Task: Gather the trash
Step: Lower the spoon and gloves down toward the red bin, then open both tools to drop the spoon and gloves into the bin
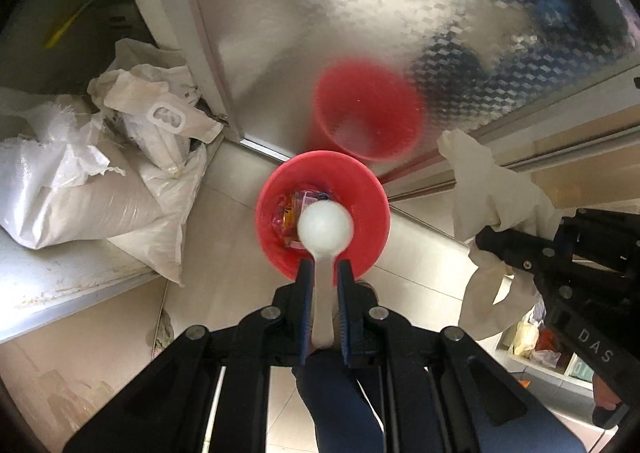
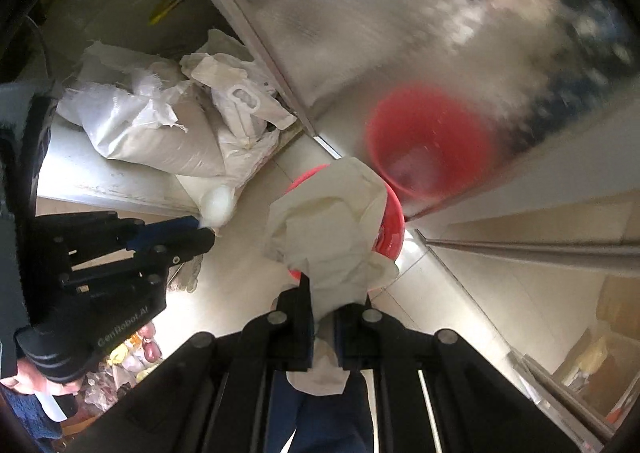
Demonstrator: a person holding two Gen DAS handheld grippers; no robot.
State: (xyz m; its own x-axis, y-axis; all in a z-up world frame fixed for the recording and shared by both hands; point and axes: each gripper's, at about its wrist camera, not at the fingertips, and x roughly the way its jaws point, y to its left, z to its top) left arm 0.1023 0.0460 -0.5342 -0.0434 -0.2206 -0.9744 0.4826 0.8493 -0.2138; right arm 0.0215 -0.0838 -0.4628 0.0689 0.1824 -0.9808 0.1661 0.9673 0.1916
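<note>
A red trash bin [image 1: 368, 213] stands on the tiled floor against a shiny metal door, with colourful wrappers [image 1: 296, 207] inside. My left gripper [image 1: 323, 273] is shut on the handle of a white plastic spoon [image 1: 325, 230], whose bowl hangs over the bin's opening. My right gripper [image 2: 323, 293] is shut on a crumpled white paper napkin [image 2: 328, 225], held above the bin [image 2: 390, 213] and hiding most of it. The right gripper [image 1: 532, 253] with the napkin [image 1: 492, 189] shows at the right of the left wrist view. The left gripper [image 2: 200, 233] with the spoon [image 2: 218, 203] shows at the left of the right wrist view.
The metal door [image 1: 320, 33] mirrors the bin as a red blur [image 1: 368, 113]. White woven sacks [image 1: 100, 181] lie on a low ledge at the left. A door track [image 2: 520, 249] runs along the floor at the right. My leg in blue trousers [image 1: 340, 405] is below the grippers.
</note>
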